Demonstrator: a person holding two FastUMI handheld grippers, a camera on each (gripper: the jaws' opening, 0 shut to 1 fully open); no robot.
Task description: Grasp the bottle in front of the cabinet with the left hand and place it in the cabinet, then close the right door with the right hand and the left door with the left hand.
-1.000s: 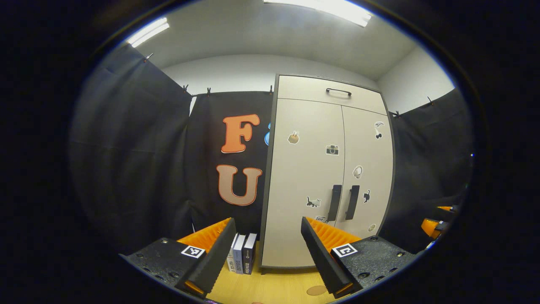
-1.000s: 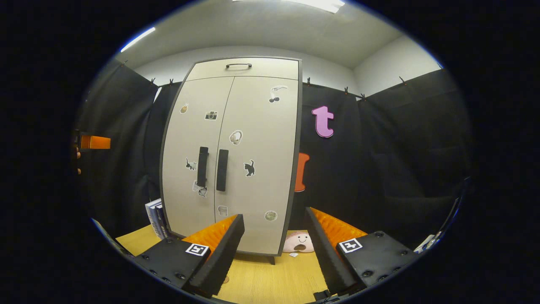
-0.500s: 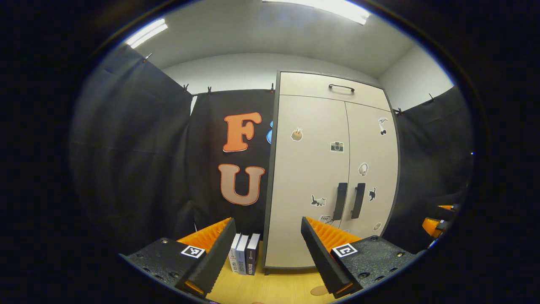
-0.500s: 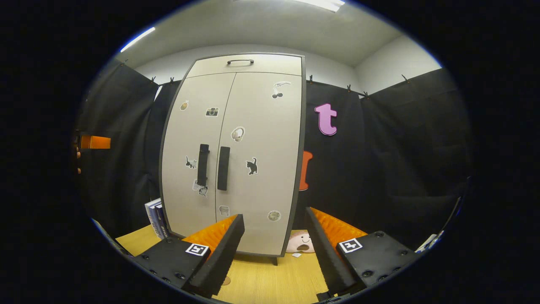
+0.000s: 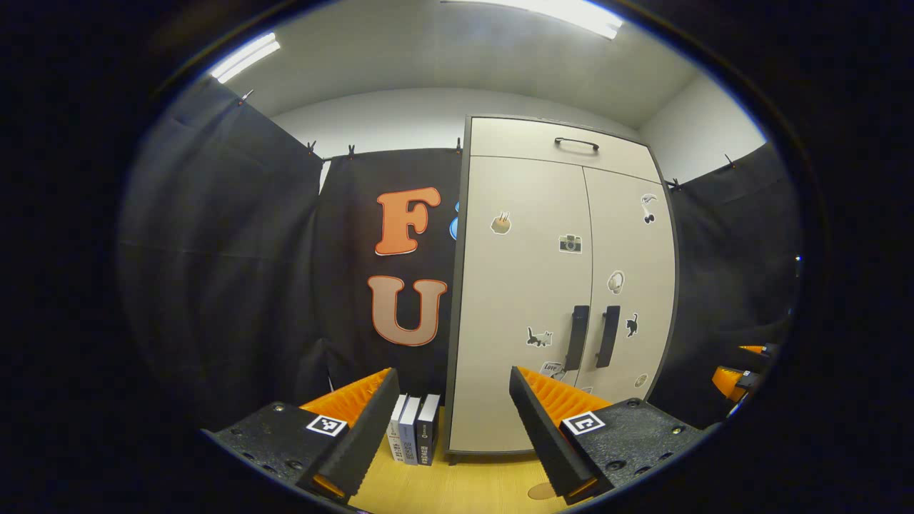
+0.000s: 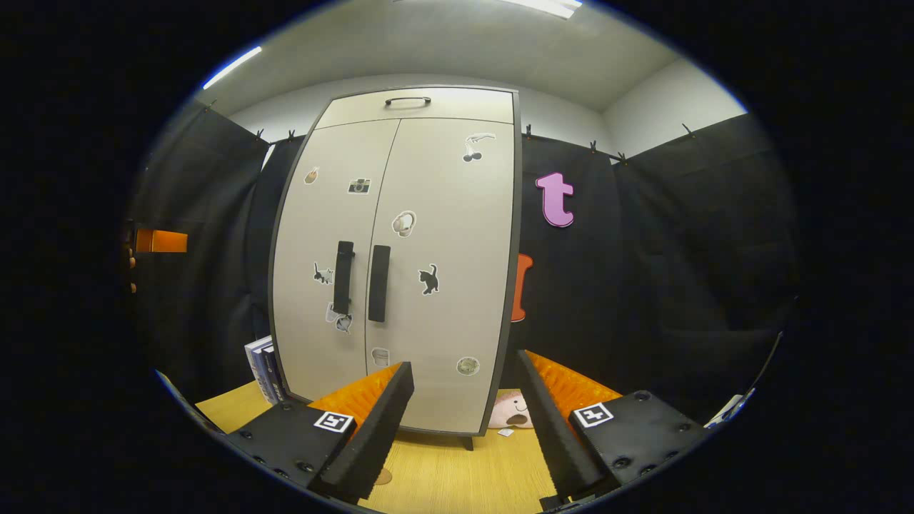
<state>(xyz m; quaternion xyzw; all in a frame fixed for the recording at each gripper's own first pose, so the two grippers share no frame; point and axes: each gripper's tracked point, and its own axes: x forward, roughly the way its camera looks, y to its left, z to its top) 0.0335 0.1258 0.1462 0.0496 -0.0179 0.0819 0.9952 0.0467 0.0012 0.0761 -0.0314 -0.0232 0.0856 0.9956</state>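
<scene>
Both cabinet (image 6: pixel 400 271) doors shut, frame centre; stiff panels, grab by black handles (image 6: pixel 360 278). Left gripper (image 5: pixel 450 435) & right gripper (image 6: pixel 464 428) wide open, empty.

Cabinet (image 6: pixel 393 264) standing far on the surface (image 6: pixel 457 475), both doors shut, two handles (image 6: pixel 360 280) side by side at the middle seam, drawer (image 6: pixel 418 107) on top. Books (image 5: pixel 414 437) upright just left of the cabinet. Soft toy (image 6: pixel 513 412) on the surface at the cabinet's right foot. Booth wall behind.
</scene>
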